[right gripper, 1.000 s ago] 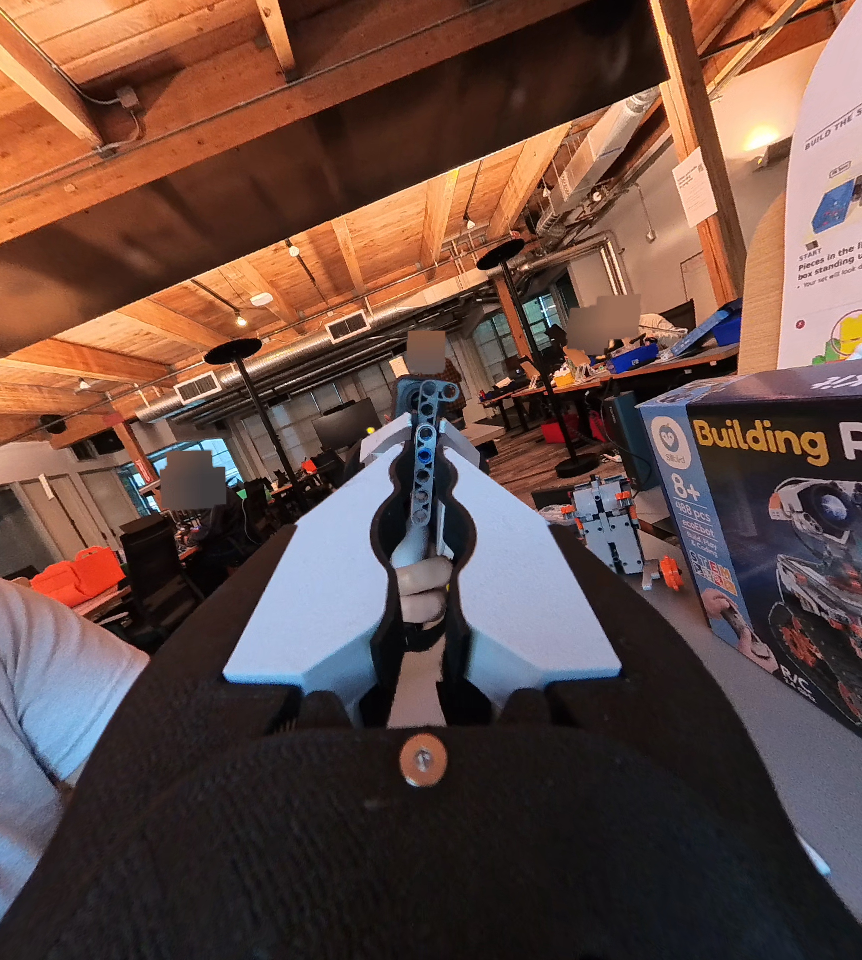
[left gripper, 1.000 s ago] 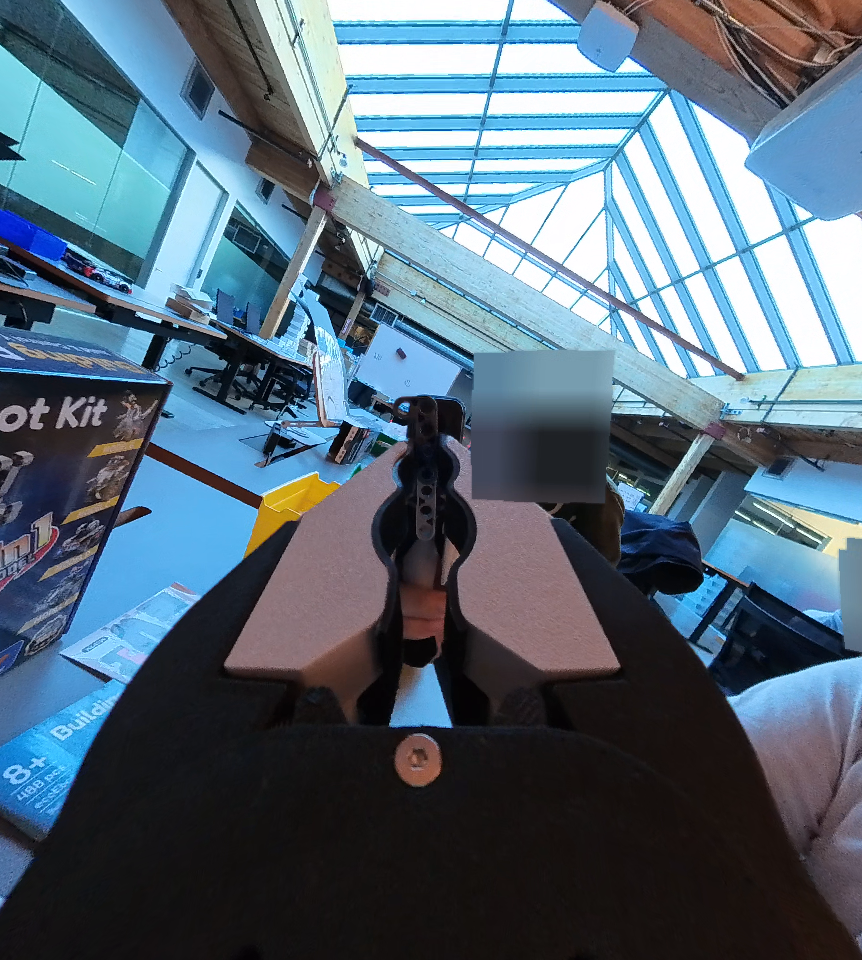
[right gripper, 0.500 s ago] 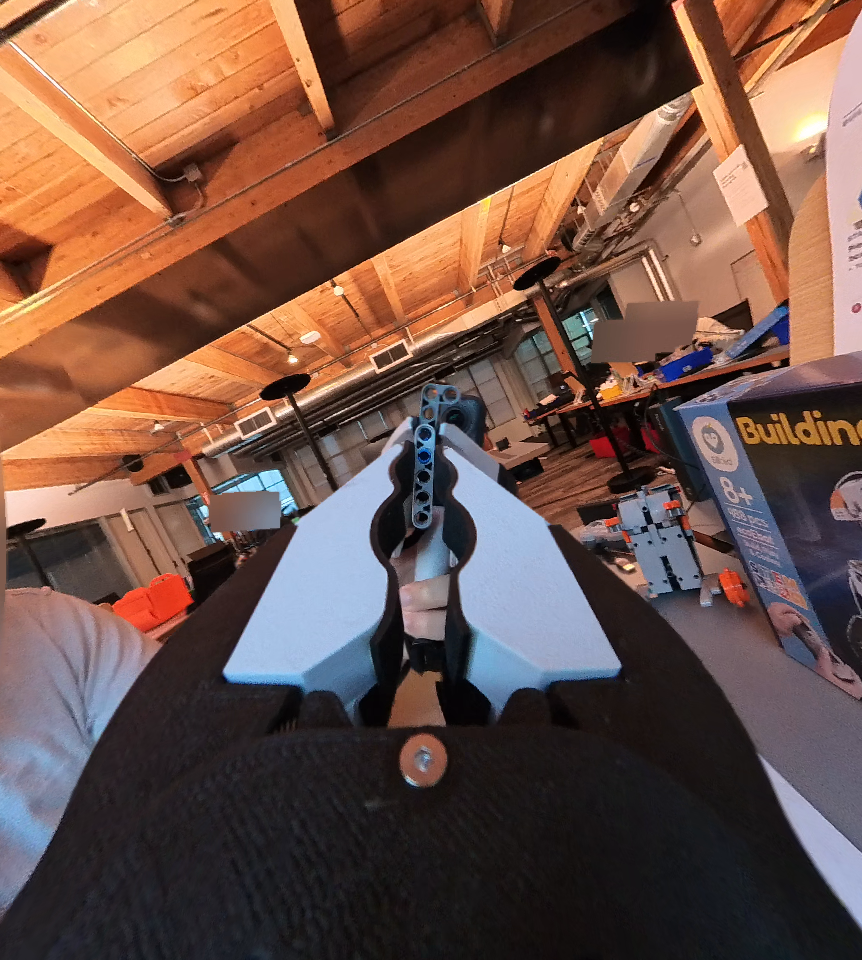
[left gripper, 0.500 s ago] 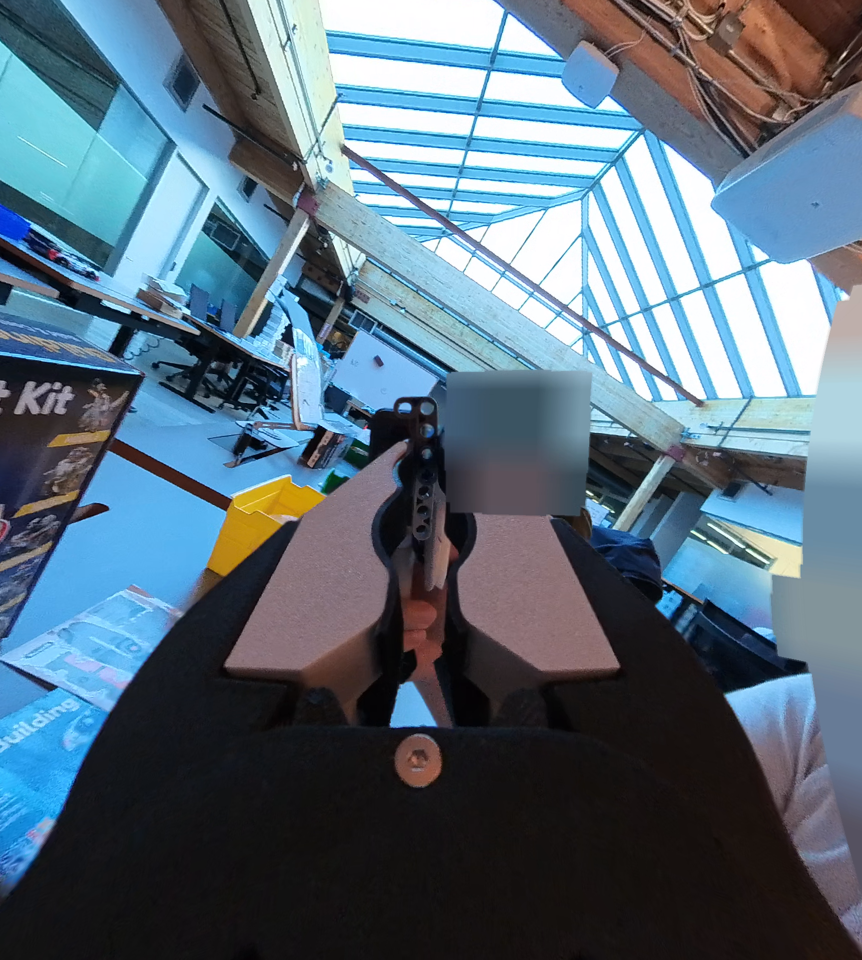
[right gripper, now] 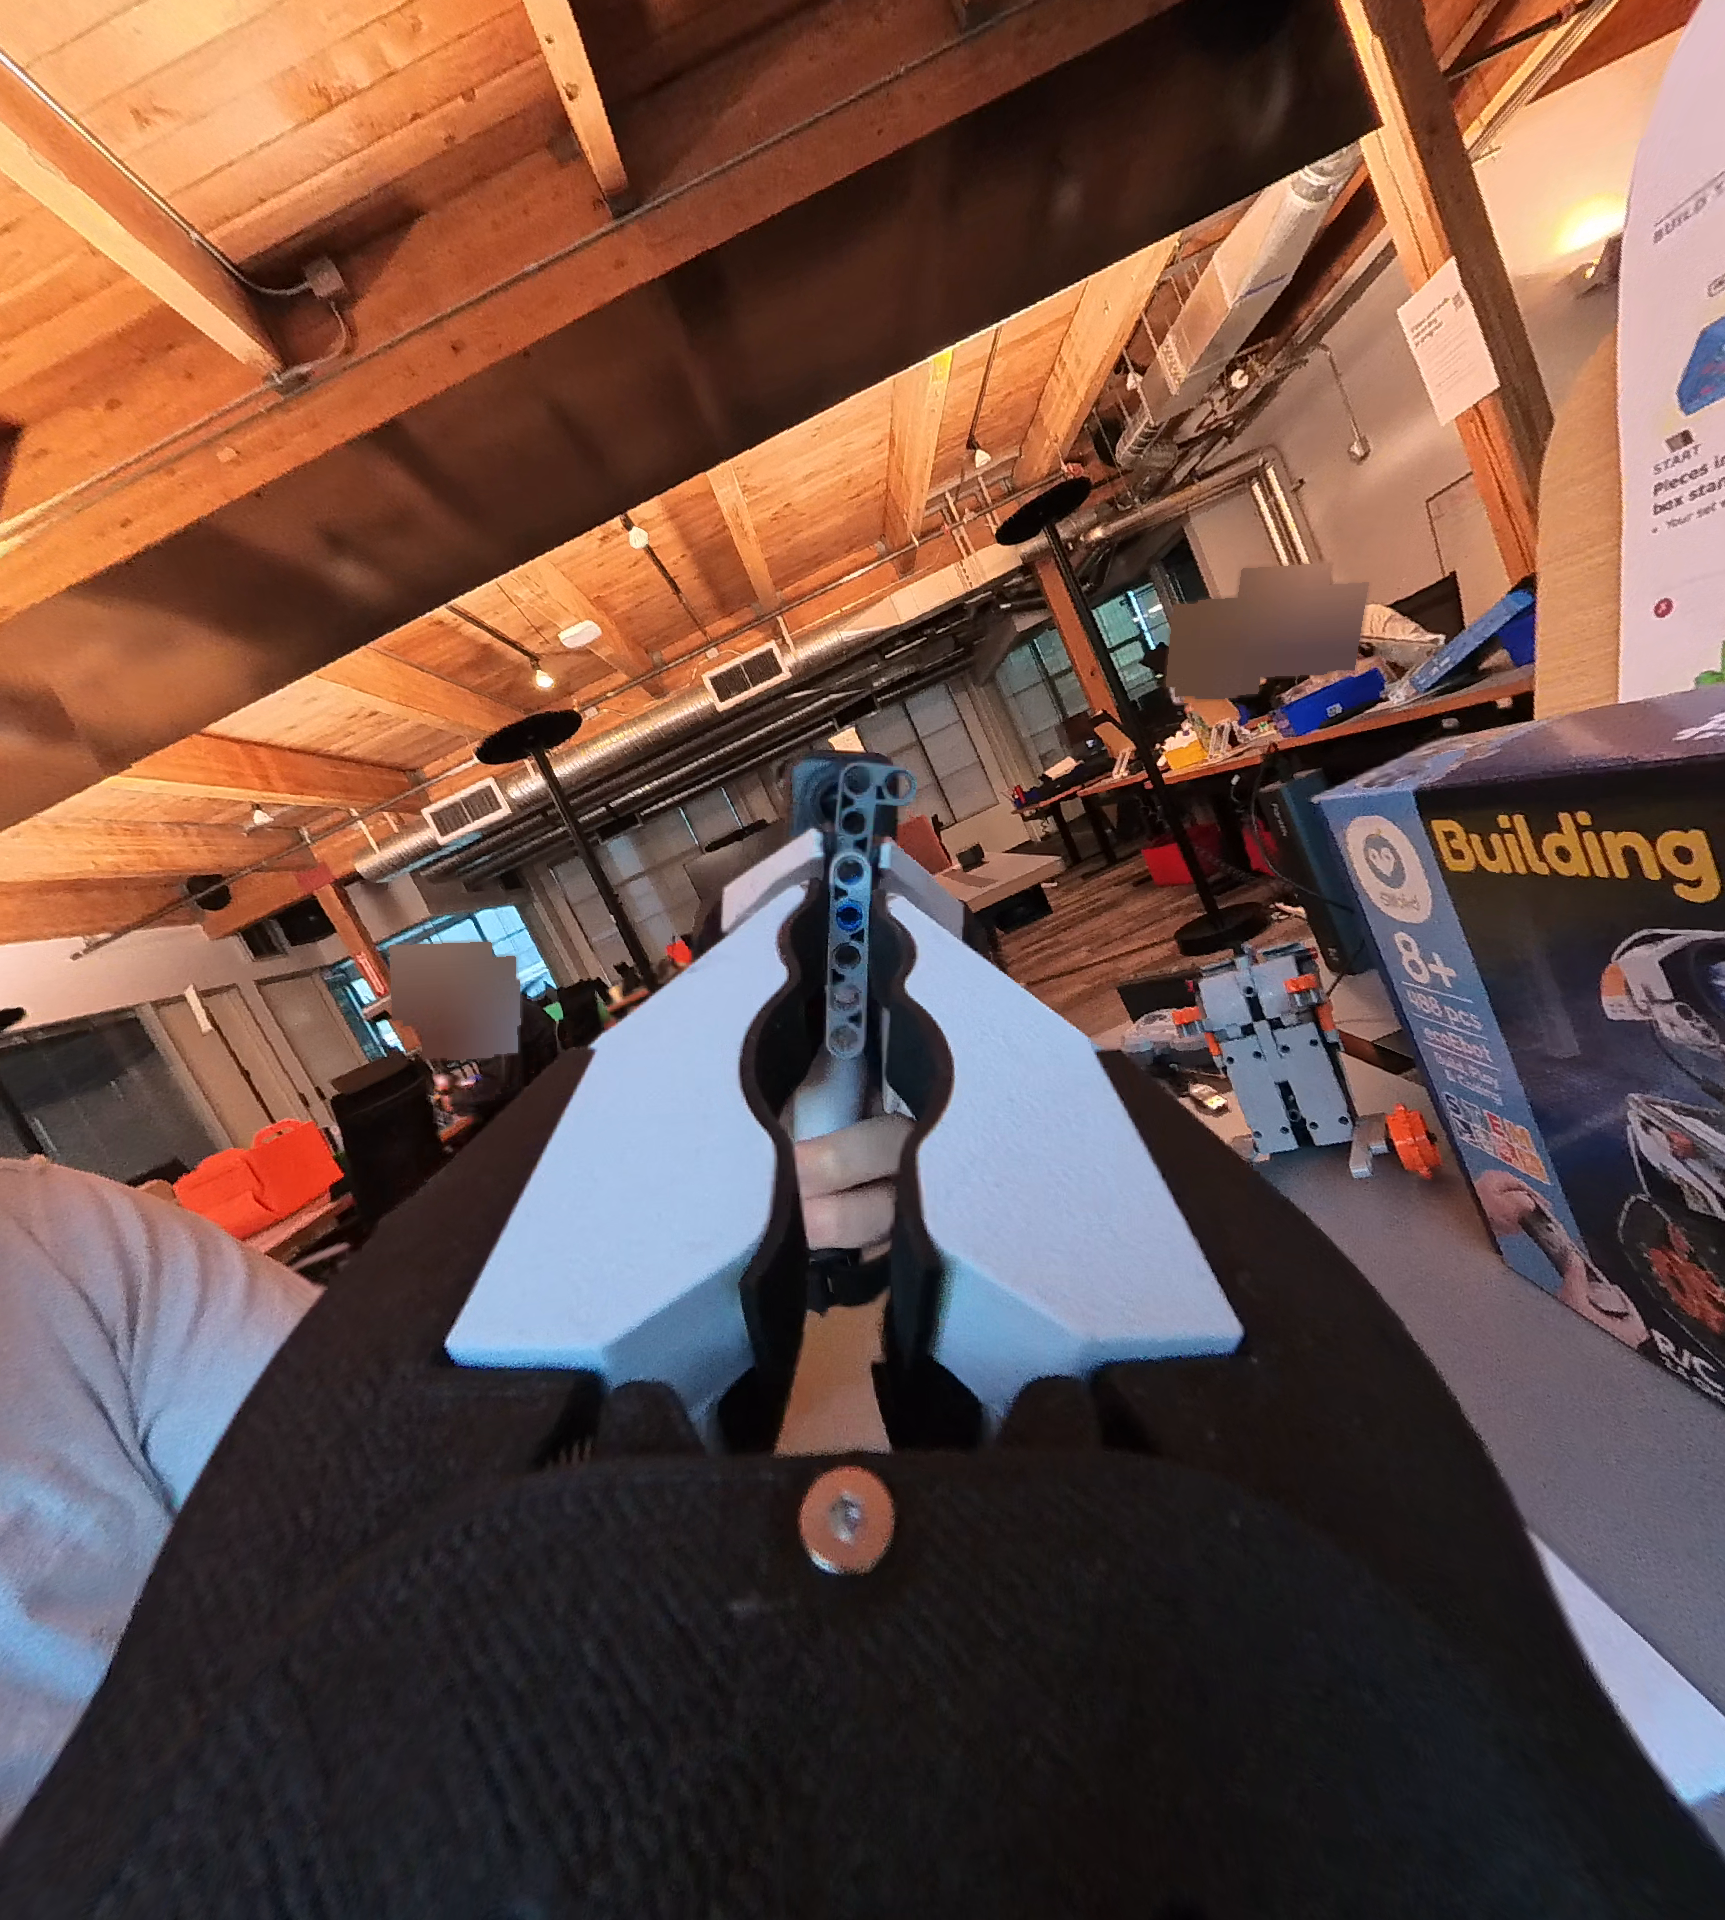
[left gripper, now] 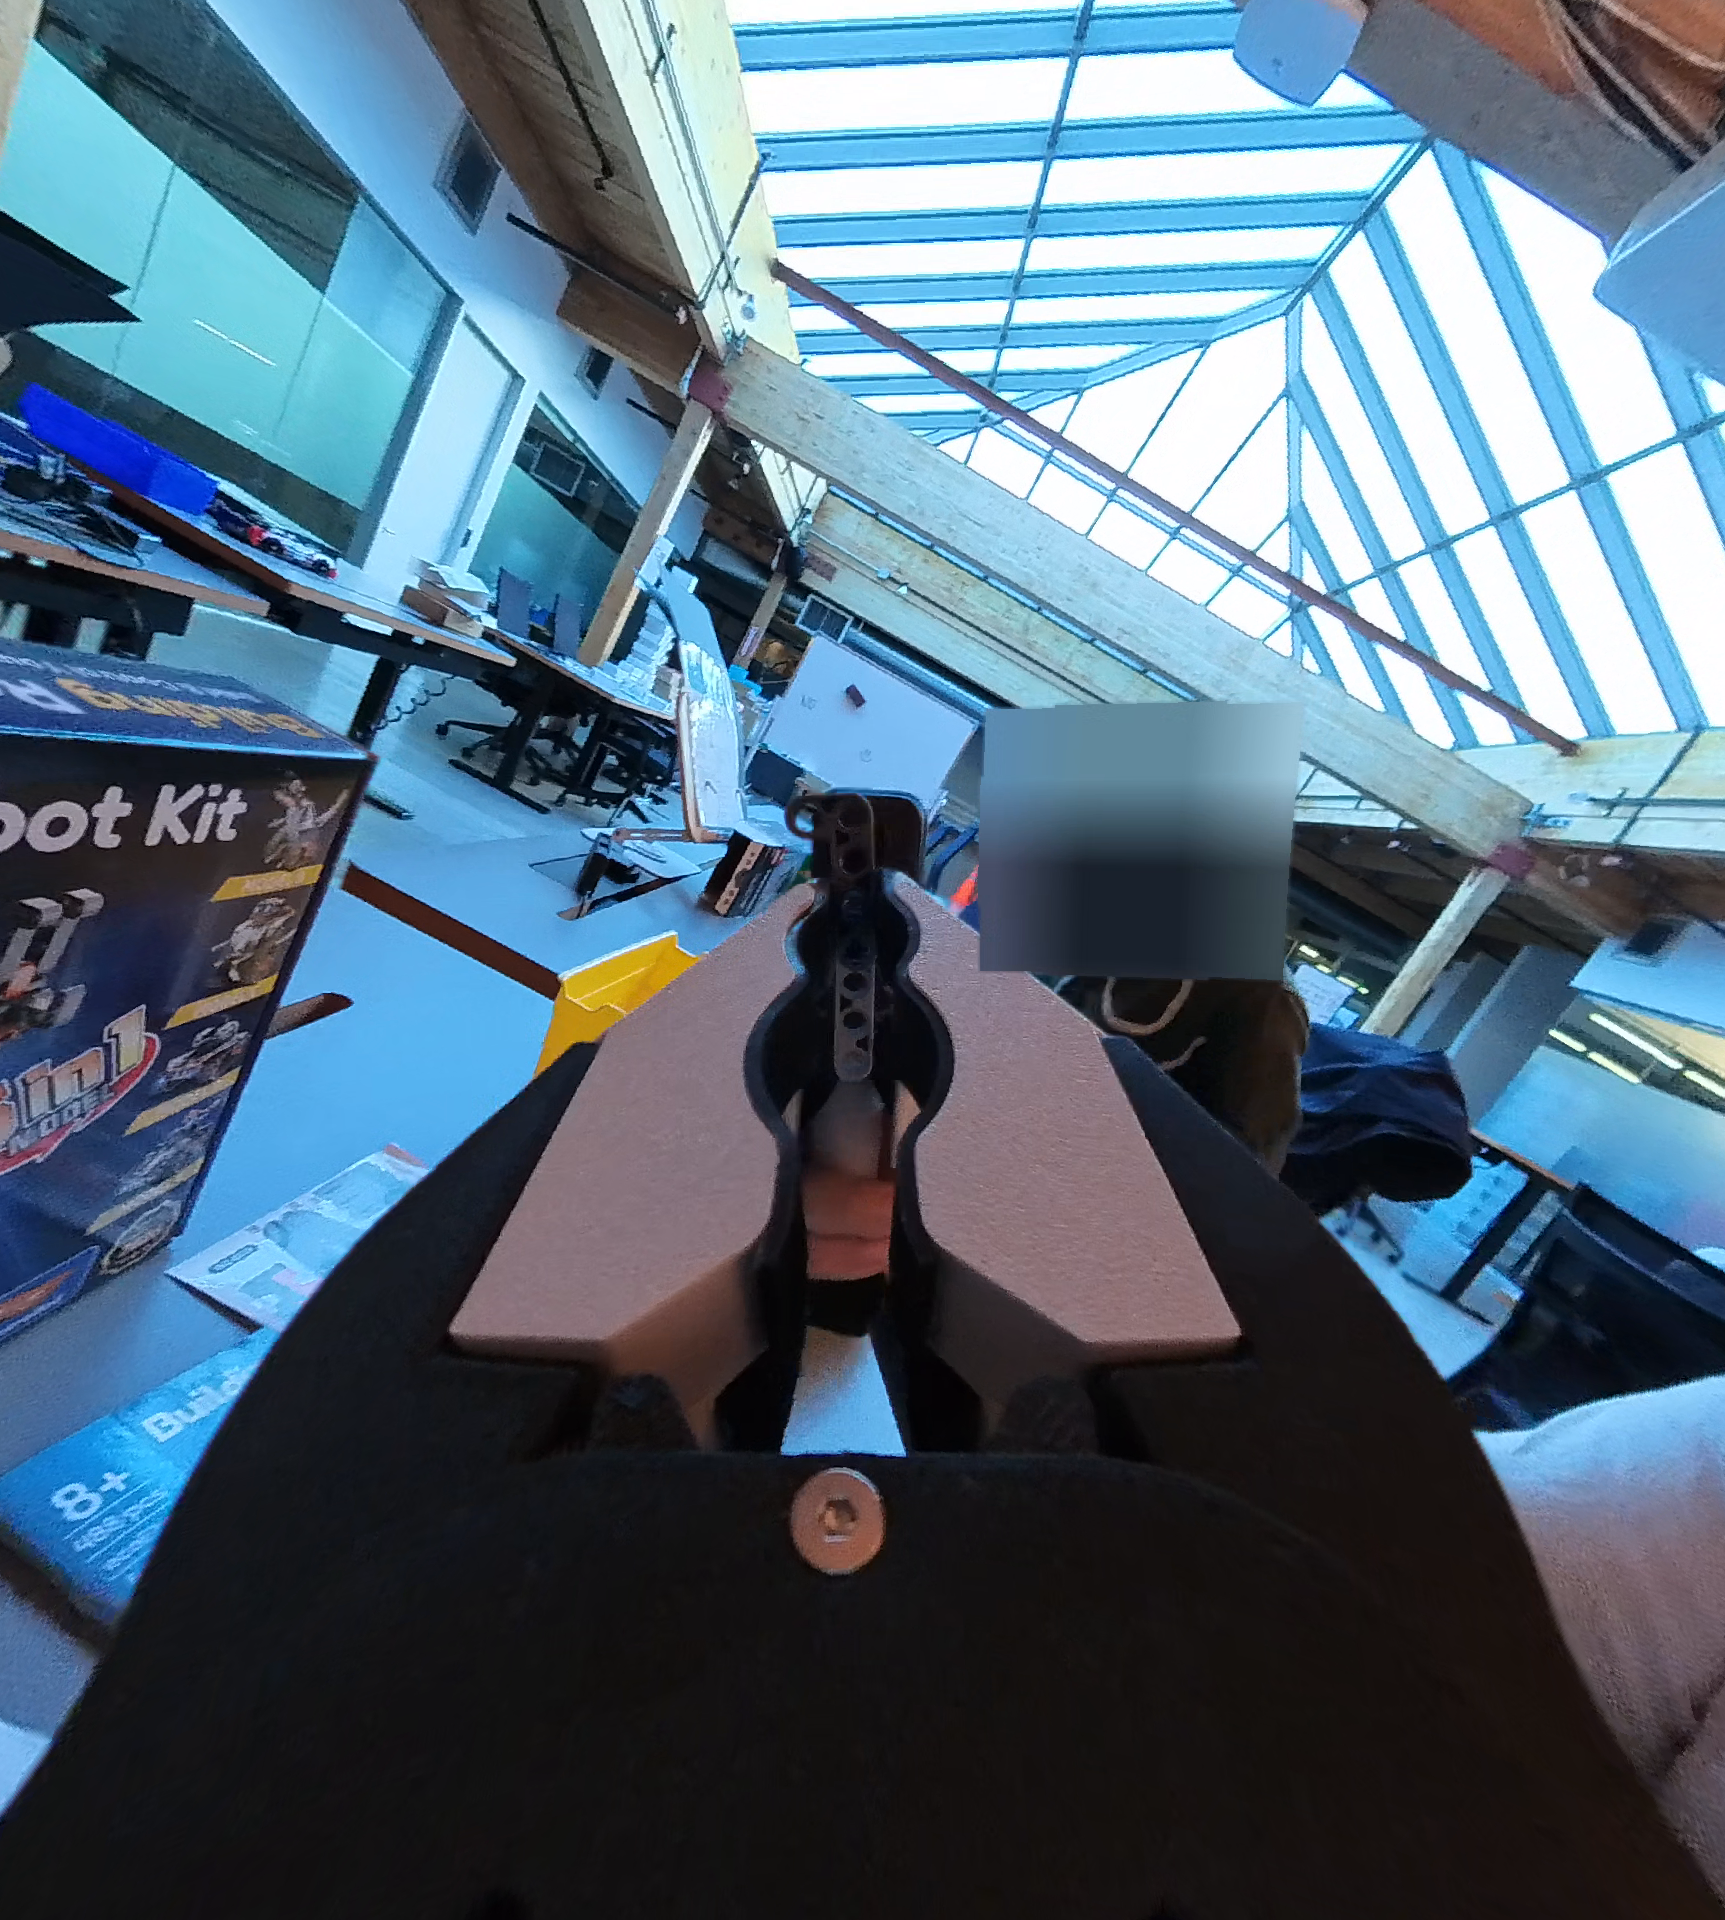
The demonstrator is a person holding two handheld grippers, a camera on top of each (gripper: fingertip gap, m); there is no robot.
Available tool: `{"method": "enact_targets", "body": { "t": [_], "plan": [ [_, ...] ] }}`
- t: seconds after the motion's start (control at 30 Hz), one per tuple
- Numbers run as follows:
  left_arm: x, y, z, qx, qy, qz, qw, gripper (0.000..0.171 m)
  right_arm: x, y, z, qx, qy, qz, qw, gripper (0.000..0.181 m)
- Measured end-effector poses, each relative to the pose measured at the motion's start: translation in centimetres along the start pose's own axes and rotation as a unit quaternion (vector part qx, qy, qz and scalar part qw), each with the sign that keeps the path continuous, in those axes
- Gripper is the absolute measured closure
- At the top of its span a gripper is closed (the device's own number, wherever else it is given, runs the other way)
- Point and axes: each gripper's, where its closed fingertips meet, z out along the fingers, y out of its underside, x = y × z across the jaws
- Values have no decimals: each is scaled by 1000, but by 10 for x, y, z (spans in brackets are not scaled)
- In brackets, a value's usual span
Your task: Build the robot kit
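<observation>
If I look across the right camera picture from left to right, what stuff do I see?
A light sleeve → orange cases → the right gripper shut on a grey beam with holes → a small grey and orange brick model → a dark blue kit box.

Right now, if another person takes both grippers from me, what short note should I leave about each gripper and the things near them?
Left gripper: shut on the grey plastic beam with round holes, held in the air.
Right gripper: faces the left one, shut on the same beam; a blue pin sits in one hole.
On the grey table: dark blue cardboard kit box, small grey and orange brick model beside it, yellow plastic bin.
I cannot tell whether the beam is one piece.
</observation>
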Motion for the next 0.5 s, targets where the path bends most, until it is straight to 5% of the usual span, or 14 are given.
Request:
{"method": "enact_targets", "body": {
  "t": [0.5],
  "plan": [
    [5, 9, 3, -26, 21, -17, 999, 168, -6, 4, -7, -34, -19, -23, 999, 176]
  ]
}}
